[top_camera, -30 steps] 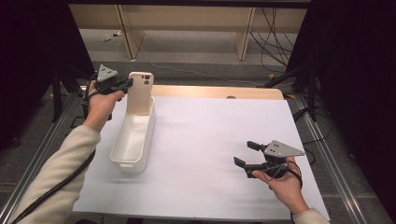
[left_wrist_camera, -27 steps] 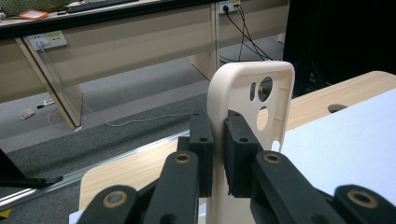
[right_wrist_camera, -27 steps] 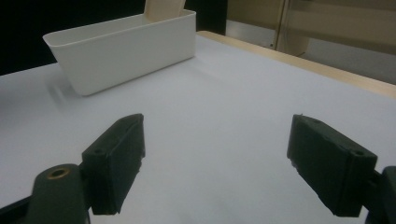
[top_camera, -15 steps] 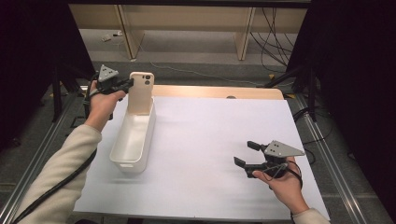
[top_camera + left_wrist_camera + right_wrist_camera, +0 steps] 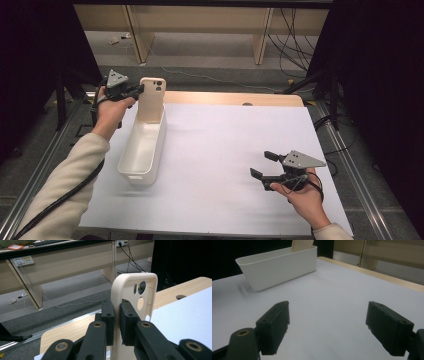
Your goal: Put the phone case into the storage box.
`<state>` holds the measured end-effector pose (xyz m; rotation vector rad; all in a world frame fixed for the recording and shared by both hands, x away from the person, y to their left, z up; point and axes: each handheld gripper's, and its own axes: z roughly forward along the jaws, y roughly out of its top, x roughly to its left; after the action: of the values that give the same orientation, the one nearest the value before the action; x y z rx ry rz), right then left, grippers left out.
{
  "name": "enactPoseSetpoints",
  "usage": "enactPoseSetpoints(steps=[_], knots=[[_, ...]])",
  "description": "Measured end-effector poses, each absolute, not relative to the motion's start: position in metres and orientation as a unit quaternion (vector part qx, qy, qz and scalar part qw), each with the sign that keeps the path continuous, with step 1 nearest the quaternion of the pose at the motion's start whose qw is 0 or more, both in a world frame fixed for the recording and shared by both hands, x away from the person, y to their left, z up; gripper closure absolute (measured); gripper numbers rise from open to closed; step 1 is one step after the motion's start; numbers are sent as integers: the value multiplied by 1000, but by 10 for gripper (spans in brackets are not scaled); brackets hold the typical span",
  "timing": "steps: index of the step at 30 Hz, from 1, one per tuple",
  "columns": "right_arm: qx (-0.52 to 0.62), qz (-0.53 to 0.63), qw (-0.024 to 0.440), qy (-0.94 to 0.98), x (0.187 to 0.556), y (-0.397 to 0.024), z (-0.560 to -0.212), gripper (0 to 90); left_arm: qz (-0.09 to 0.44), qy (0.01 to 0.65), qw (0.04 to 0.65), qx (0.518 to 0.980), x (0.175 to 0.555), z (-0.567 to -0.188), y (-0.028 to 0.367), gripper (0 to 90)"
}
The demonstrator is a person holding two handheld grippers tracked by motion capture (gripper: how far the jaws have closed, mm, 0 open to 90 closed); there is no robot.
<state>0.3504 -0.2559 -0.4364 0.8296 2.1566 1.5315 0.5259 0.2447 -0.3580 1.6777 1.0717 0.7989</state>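
- Standing upright at the far end of the white bin (image 5: 142,150) is a cream-coloured phone case (image 5: 152,99), and that's the thing being handled here.
- Looks like a soft shell: rounded corners, a raised lip around the edge, and a camera cutout near the top with a couple of round holes plus a smaller one. You can see straight through them from the left gripper view (image 5: 135,305).
- The left gripper (image 5: 135,91) has its two black pads pinched tight on the case's side edge, with the thin wall sandwiched between them.
- The case's lower end sits down inside the bin; can't tell if it touches the bottom.
- The bin is long and narrow, sitting on the left part of the white table sheet (image 5: 225,150).
- The right gripper (image 5: 265,165) is well apart from all that, low over the sheet on the near right, jaws spread wide with nothing in them.
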Motion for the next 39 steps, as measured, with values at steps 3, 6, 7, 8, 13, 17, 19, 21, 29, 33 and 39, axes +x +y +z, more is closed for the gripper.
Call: enactPoseSetpoints(steps=[3, 6, 7, 8, 13, 17, 19, 21, 29, 33, 39], knots=[[293, 550, 183, 760, 351, -255, -437, 204, 326, 439, 477, 689, 526, -359, 245, 829], [294, 543, 183, 765, 350, -256, -436, 204, 326, 439, 476, 688, 527, -360, 245, 829], [295, 543, 183, 765, 350, -256, -436, 204, 326, 440, 476, 688, 527, -360, 245, 829], [302, 541, 173, 766, 349, -256, -436, 204, 326, 440, 476, 688, 527, -360, 245, 829], [301, 541, 175, 766, 349, -255, -436, 204, 326, 440, 474, 689, 527, -361, 246, 829], [302, 540, 174, 767, 349, -256, -436, 204, 325, 440, 474, 690, 528, -361, 245, 830], [301, 541, 173, 766, 349, -255, -436, 204, 325, 440, 474, 690, 528, -361, 245, 829], [294, 543, 183, 765, 350, -256, -436, 205, 325, 441, 474, 690, 528, -362, 245, 829], [301, 549, 170, 761, 350, -255, -437, 204, 324, 441, 473, 691, 530, -363, 244, 829], [302, 540, 173, 766, 349, -256, -436, 204, 323, 443, 473, 689, 531, -365, 244, 829], [302, 539, 171, 767, 350, -255, -436, 204, 322, 445, 471, 691, 531, -365, 245, 828]])
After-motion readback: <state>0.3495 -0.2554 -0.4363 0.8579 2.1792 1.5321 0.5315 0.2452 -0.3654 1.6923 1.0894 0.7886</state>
